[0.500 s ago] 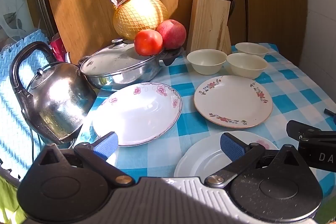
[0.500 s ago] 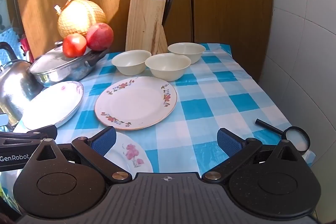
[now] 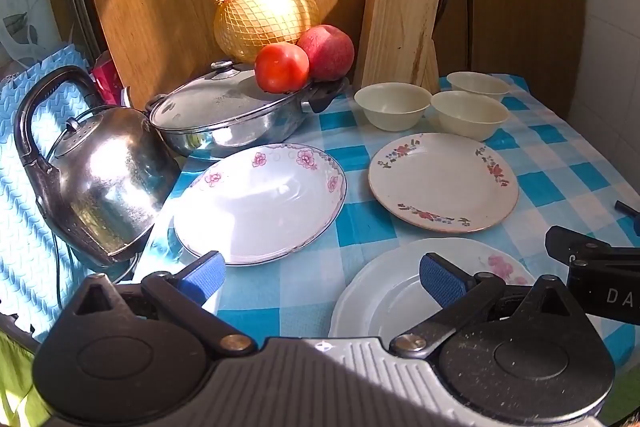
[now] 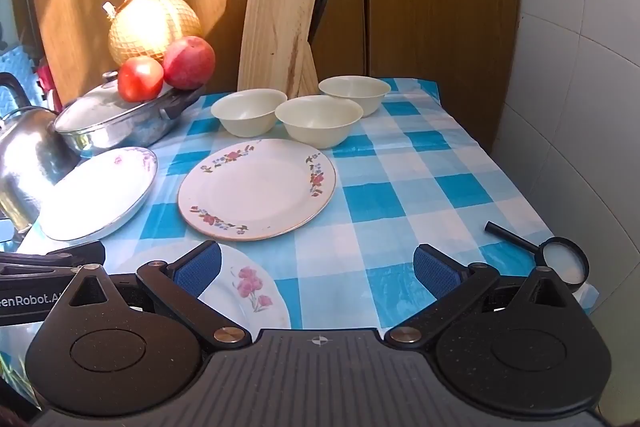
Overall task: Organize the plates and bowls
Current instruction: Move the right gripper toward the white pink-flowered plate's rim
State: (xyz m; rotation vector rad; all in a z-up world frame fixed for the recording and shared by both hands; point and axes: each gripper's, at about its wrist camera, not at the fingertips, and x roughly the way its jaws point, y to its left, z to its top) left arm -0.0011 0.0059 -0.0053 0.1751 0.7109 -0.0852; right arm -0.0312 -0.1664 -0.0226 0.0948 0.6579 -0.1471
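Hovering spread and empty, the left claw [image 3: 322, 277] and right claw [image 4: 318, 269] face three separate flowered plates ahead, three cream bowls [image 4: 318, 121] beyond, likely awaiting stacking.

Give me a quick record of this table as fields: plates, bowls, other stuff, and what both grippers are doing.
plates: three, lying apart, unstacked: pink-flower plate, red-flower plate, near white plate
bowls: three cream bowls, separate, in front of the knife block
cookware: kettle, lidded pan with two red fruits on its lid
other: netted pomelo, magnifying glass
surface: checked tablecloth
left gripper: open, empty
right gripper: open, empty
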